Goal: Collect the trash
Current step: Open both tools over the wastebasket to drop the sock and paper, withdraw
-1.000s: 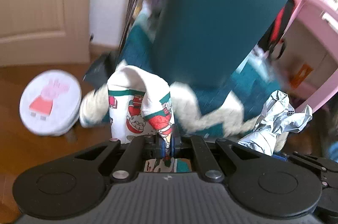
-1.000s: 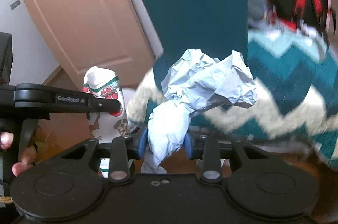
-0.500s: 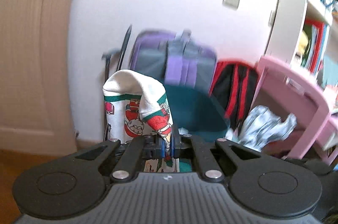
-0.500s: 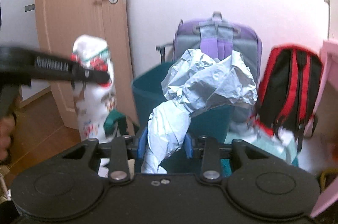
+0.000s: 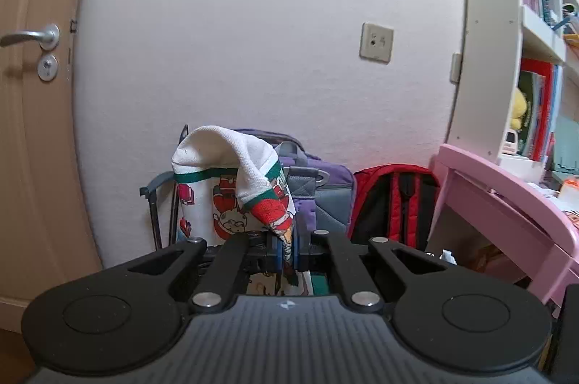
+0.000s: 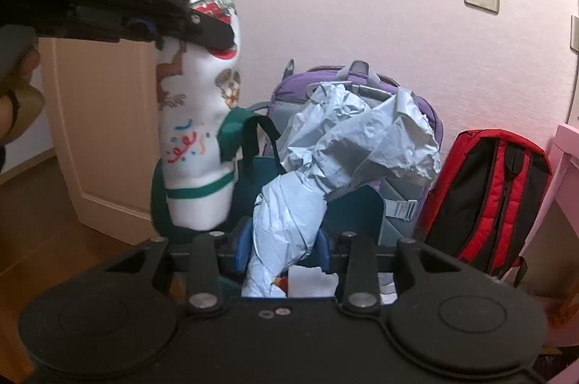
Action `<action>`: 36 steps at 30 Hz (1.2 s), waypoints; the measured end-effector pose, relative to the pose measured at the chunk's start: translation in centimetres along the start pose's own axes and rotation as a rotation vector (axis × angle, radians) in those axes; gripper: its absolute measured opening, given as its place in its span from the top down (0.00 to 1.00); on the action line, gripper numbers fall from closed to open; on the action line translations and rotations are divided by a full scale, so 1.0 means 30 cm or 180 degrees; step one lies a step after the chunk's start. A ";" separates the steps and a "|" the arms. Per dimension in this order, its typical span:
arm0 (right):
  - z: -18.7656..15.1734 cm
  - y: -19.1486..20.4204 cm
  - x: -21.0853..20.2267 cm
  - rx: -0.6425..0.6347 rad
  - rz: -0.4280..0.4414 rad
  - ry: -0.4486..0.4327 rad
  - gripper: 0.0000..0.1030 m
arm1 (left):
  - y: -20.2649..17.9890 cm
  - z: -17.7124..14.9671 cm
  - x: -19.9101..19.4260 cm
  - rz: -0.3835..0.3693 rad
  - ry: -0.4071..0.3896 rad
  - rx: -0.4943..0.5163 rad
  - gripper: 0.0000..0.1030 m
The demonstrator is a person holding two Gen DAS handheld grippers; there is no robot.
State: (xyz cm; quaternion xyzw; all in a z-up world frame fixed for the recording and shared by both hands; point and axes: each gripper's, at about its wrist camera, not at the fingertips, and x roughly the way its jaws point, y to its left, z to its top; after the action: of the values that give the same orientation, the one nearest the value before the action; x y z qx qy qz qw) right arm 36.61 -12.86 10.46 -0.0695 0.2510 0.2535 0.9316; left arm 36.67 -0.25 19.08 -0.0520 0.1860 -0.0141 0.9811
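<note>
Carrying step: the left gripper (image 5: pixel 286 248) has its jaws pinching a sock (image 5: pixel 231 188), the right gripper (image 6: pixel 284 248) pinches crumpled paper (image 6: pixel 347 138), both held aloft above a teal bin (image 6: pixel 358 206). Next likely means lowering and releasing over it.

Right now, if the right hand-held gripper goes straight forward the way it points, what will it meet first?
Probably the purple backpack against the wall. The right hand-held gripper is shut on crumpled paper, which would touch first. A teal bin sits lower, nearer; depth is unclear.
</note>
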 end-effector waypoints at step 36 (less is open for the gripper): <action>-0.066 -0.001 0.128 -0.0185 -0.0090 0.0430 0.48 | 0.064 -0.329 0.319 0.0056 0.1232 -0.0073 0.40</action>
State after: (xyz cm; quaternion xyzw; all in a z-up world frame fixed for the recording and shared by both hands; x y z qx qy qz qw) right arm 38.63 -11.72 6.82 -0.1171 0.3048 0.2422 0.9136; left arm 41.98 0.24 6.26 -0.0579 0.3718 -0.0132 0.9264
